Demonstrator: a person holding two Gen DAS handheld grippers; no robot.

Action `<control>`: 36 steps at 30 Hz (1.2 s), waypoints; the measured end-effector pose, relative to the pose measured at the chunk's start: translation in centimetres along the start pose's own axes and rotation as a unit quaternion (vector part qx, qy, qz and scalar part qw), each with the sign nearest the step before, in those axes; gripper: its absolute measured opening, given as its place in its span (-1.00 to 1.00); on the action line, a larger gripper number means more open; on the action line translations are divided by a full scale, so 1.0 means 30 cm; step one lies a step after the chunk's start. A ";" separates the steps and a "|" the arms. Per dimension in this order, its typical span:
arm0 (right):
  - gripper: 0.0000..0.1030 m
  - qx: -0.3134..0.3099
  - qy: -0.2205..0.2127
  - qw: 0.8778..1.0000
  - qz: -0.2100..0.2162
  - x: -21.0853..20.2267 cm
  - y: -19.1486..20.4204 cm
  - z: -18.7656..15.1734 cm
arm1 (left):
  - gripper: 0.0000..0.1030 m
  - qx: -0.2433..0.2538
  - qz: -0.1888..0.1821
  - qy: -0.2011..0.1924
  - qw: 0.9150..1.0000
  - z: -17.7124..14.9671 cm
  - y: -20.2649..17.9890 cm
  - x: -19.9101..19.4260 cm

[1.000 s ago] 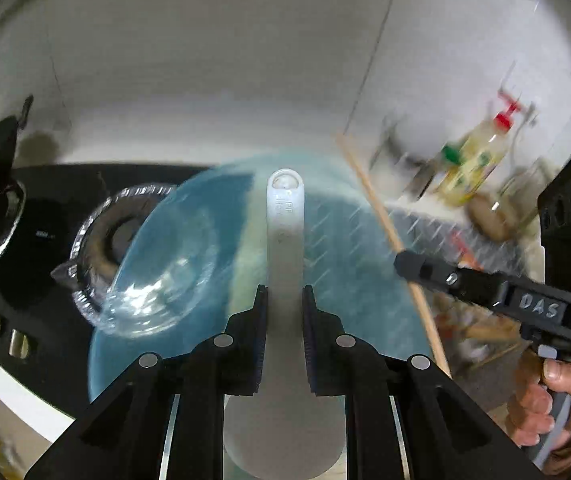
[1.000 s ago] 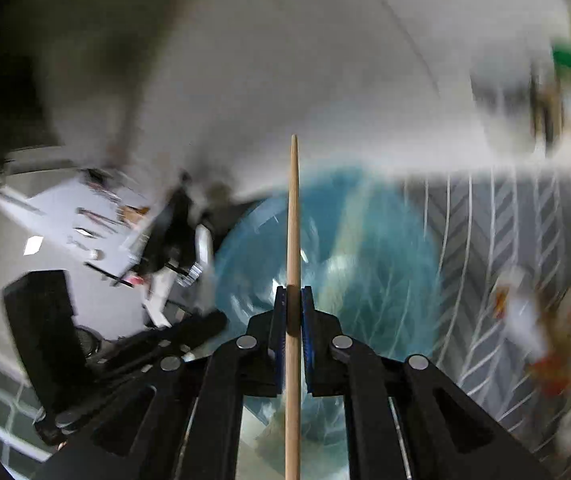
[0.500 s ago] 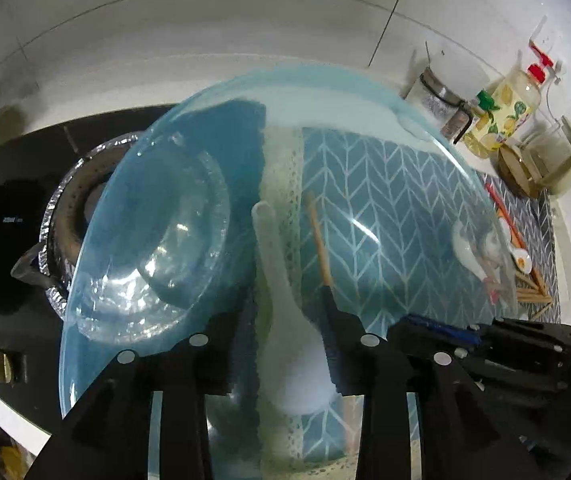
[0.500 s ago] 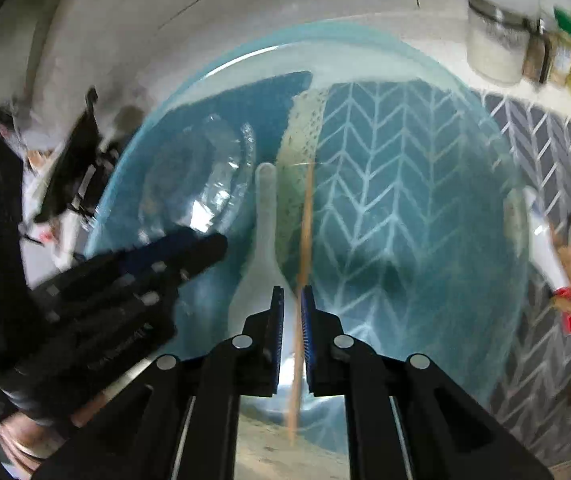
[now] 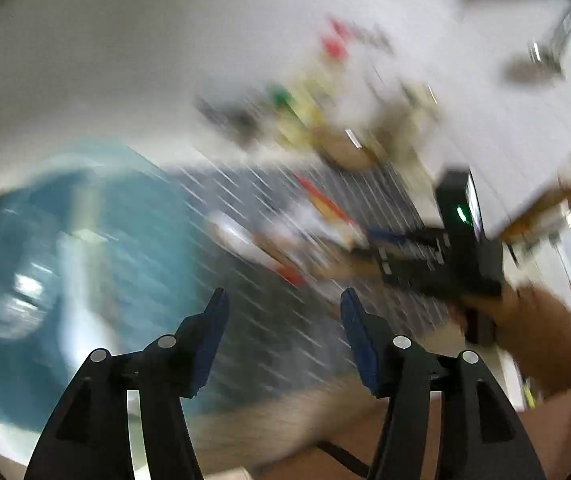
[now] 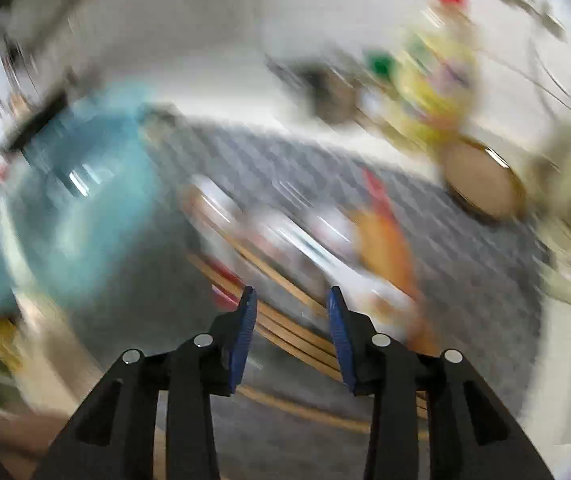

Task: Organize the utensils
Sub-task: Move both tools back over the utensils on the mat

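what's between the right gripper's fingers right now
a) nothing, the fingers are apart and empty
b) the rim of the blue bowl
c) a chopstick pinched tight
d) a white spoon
a: in the right wrist view the right gripper has its jaws spread with a clear gap, nothing clamped; the wooden chopsticks lie on the patterned mat below it, and the blue bowl sits off to the left.

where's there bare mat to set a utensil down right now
Bare patterned mat lies ahead of the open left gripper, between the blue bowl and the utensil pile. Under the open right gripper it is crowded with chopsticks.
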State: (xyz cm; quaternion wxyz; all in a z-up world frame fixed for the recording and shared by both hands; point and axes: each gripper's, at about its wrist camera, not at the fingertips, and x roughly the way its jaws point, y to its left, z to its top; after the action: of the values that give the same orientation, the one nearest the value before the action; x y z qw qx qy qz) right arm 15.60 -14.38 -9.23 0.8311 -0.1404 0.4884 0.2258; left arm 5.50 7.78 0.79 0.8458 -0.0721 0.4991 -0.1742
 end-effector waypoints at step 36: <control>-0.17 0.011 -0.018 0.997 0.071 0.054 -0.233 -0.237 | -0.74 -0.150 0.020 0.022 0.988 0.273 -0.089 0.704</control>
State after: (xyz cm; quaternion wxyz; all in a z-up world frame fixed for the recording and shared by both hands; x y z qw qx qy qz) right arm 14.55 -23.21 -13.99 0.8233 -0.0918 0.4844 0.2812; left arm 21.34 -2.85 -11.70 0.8174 -0.1843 0.5396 -0.0820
